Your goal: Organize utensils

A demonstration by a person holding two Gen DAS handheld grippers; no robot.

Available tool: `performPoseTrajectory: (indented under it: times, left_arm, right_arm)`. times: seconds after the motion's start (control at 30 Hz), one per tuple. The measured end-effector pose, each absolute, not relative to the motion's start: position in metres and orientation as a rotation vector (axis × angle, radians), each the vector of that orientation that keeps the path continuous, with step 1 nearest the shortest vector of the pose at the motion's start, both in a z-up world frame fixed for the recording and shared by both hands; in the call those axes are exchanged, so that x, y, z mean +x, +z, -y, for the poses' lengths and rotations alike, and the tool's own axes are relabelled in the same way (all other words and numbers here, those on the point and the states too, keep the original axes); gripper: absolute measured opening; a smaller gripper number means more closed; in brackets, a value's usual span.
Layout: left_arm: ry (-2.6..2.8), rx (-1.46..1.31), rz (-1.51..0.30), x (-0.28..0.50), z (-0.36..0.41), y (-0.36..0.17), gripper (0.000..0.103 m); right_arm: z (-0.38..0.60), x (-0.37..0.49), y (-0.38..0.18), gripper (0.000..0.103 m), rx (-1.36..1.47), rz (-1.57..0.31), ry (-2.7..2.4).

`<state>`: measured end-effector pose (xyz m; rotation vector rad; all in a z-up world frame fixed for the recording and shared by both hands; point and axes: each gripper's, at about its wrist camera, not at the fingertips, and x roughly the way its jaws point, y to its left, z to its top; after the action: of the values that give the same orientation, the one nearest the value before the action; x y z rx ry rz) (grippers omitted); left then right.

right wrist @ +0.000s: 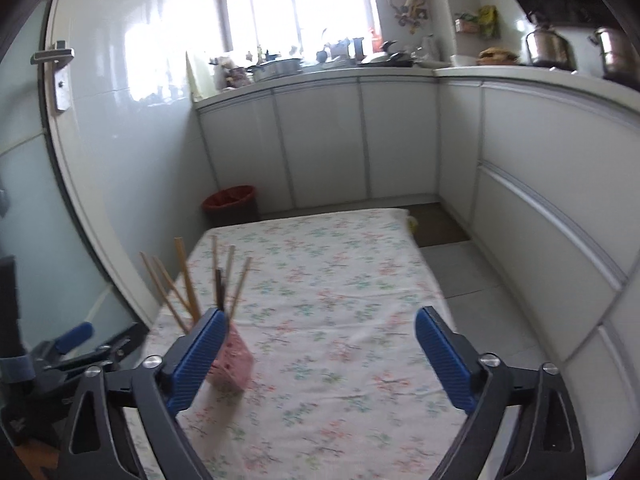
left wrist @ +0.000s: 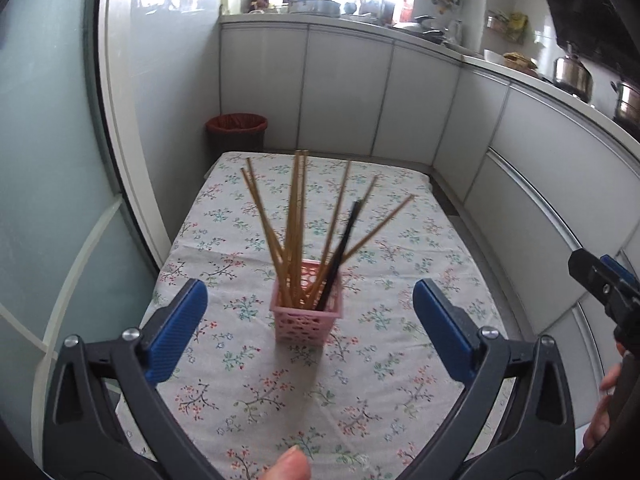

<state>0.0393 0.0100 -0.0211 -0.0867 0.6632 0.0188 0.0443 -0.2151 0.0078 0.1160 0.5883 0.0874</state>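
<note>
A small pink perforated basket [left wrist: 307,312] stands upright on the floral tablecloth [left wrist: 248,392]. Several wooden chopsticks [left wrist: 295,224] and one black chopstick [left wrist: 340,252] stick out of it, fanned apart. My left gripper [left wrist: 310,322] is open, its blue pads wide apart with the basket beyond them, untouched. In the right wrist view the basket [right wrist: 236,364] sits low left, partly hidden behind the left blue pad, with the chopsticks [right wrist: 188,284] above it. My right gripper [right wrist: 320,354] is open and holds nothing.
A red-lined bin [left wrist: 237,130] stands on the floor beyond the table's far left corner. White cabinets [left wrist: 344,92] with a cluttered counter wrap the back and right. A frosted glass door [left wrist: 48,184] is at the left. The other gripper [left wrist: 608,284] shows at the right edge.
</note>
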Motion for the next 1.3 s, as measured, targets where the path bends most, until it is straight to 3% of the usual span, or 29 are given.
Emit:
performPoseTrajectory:
  times: [0.37,1.3]
  left_arm:
    - [0.031,-0.041,-0.583,0.005,0.018,-0.002,0.102]
    - [0.03,-0.025,-0.595,0.004,0.025,-0.009,0.102]
  right_arm:
    - [0.233,0.004,0.019,0.103,0.058,-0.563,0.015]
    - [0.229,0.008,0.012,0.103,0.063,-0.596,0.033]
